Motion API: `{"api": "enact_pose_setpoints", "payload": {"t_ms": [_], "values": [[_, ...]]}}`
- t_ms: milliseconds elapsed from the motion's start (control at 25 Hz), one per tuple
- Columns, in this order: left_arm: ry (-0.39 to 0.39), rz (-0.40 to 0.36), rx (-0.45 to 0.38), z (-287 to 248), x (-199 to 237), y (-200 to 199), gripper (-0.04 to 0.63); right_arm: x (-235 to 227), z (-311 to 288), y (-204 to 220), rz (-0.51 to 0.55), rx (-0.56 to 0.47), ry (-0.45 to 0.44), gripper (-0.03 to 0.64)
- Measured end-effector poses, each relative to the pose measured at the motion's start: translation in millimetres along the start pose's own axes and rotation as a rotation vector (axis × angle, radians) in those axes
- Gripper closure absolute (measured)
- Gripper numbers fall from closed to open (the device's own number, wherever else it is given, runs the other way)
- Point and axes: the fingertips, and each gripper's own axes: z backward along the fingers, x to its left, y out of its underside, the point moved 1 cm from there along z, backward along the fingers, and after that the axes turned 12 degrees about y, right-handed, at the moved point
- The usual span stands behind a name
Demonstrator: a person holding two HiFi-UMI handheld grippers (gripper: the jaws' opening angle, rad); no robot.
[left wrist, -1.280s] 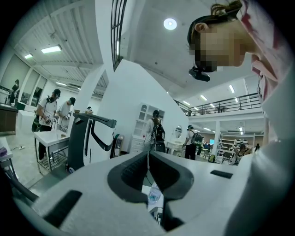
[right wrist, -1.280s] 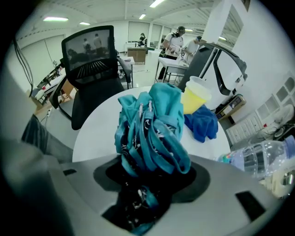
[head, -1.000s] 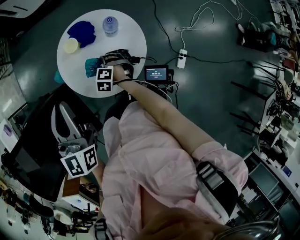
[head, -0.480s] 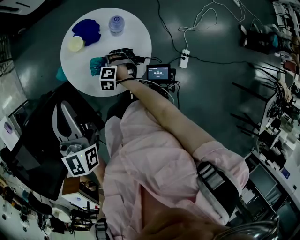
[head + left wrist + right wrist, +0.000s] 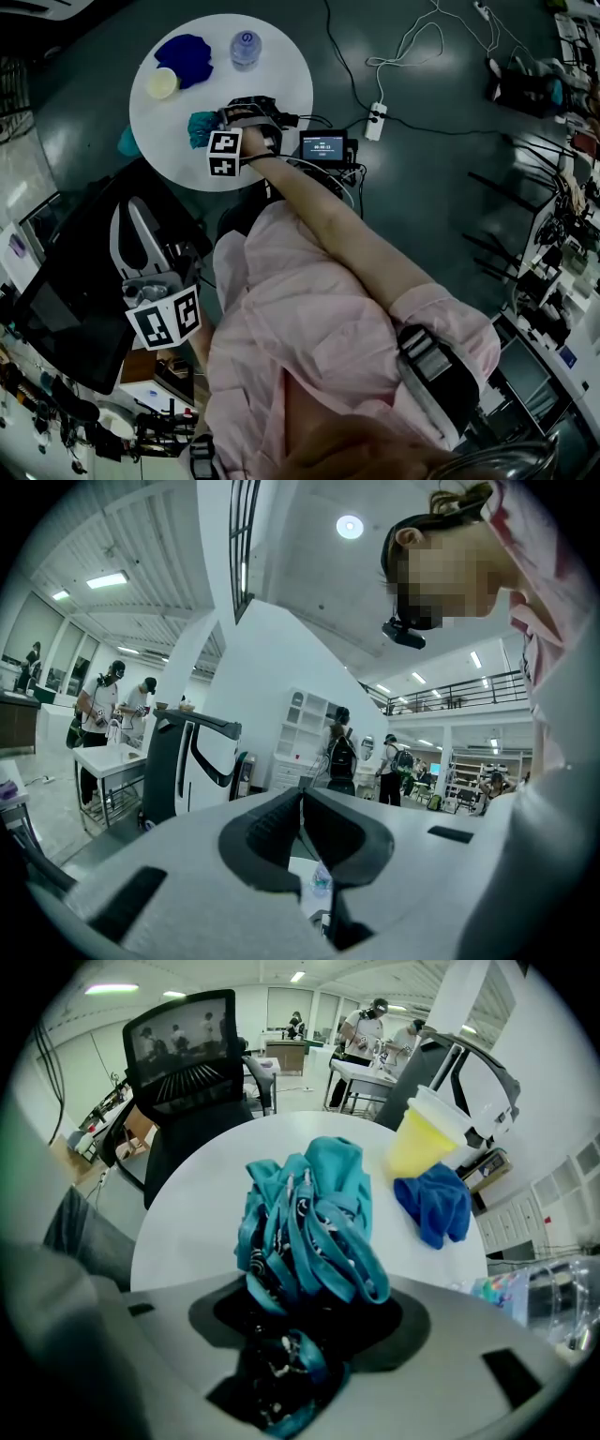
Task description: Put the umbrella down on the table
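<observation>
umbrella [image 5: 314, 1213] clamped in right gripper [image 5: 314, 1316]

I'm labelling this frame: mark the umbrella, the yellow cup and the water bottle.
umbrella [image 5: 319, 1208], right gripper view, on its teal folded fabric.
yellow cup [image 5: 417, 1147], right gripper view, on its yellow side wall.
water bottle [image 5: 246, 47], head view, on its top.

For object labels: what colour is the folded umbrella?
The umbrella is teal with dark patterned folds; clearest in the right gripper view.

Dim head view; brighter, fisheye-warped gripper views under ceiling lights [image 5: 350, 526].
</observation>
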Motion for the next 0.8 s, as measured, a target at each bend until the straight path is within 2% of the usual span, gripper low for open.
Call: {"api": "enact_pose_setpoints", "payload": {"t_ms": [320,560,800], "values": [[-0.011,0.011,-0.008,1,-1,-2,0.572,4,1,1,-0.001,-0.017,-0.011,0.370],[0.022,0.001,-0.006,3,-12,-2,0.572,0,1,-1,-0.009,-0.025,-0.005,0.368],[-0.001,0.032,-0.011,6,-16,2,0.572,2,1,-3,-0.003,-0.045,-0.010,0.368]]}}
